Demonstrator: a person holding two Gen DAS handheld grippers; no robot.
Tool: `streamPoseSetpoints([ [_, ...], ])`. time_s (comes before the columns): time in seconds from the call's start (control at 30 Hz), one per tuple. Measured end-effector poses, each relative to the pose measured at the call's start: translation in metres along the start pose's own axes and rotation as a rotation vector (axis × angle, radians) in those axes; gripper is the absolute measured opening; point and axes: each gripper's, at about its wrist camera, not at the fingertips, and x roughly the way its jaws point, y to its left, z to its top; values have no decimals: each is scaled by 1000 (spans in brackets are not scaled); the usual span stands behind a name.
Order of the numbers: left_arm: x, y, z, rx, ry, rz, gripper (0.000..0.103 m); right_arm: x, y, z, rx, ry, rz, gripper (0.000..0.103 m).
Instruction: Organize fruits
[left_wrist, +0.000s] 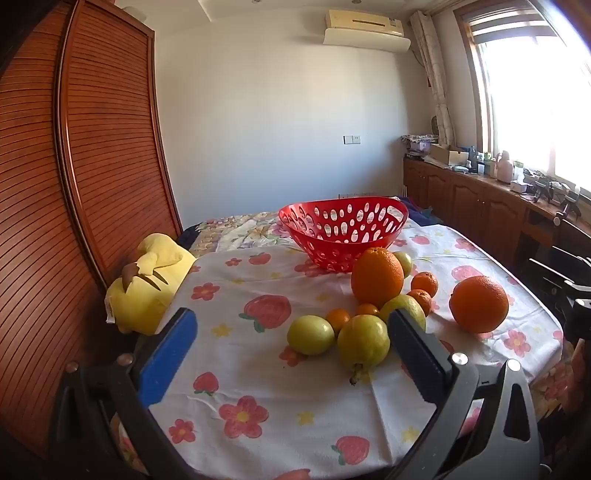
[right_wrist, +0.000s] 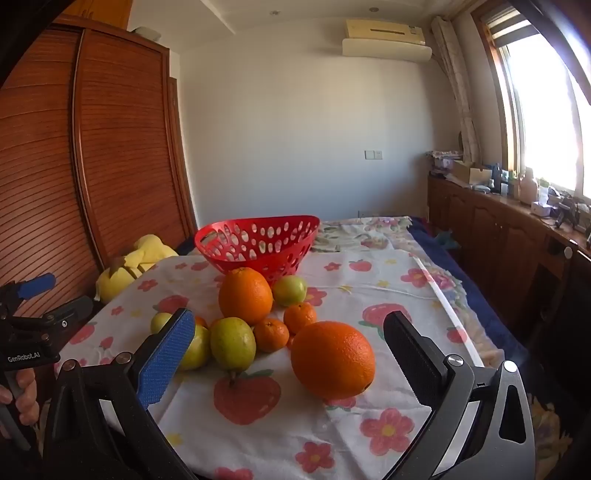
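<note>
Red plastic, full of holes, the basket (right_wrist: 257, 242) stands empty beyond both grippers, behind the heap of fruit on the flowered cloth (right_wrist: 369, 435). The right gripper (right_wrist: 288, 354) hangs with its jaws spread wide and nothing between the pads; the big orange (right_wrist: 332, 359) lies just ahead of it, apart from the pile. I'd take that one first: bracket its widest part squarely, close gently so it doesn't roll, then lift clear of the small tangerines (right_wrist: 271, 334). The left gripper (left_wrist: 291, 354) is likewise spread and empty, with a green pear-like fruit (left_wrist: 364, 340) just ahead of it.
</note>
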Motion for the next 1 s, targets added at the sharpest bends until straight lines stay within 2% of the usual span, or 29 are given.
streamPoseSetpoints([
  [0.57, -2, 0, -8, 13, -10, 1, 103, -2, -3, 0, 9, -5, 3, 103],
  [1.0, -9, -2, 2, 12, -16, 2, 103, -4, -3, 0, 9, -10, 1, 103],
])
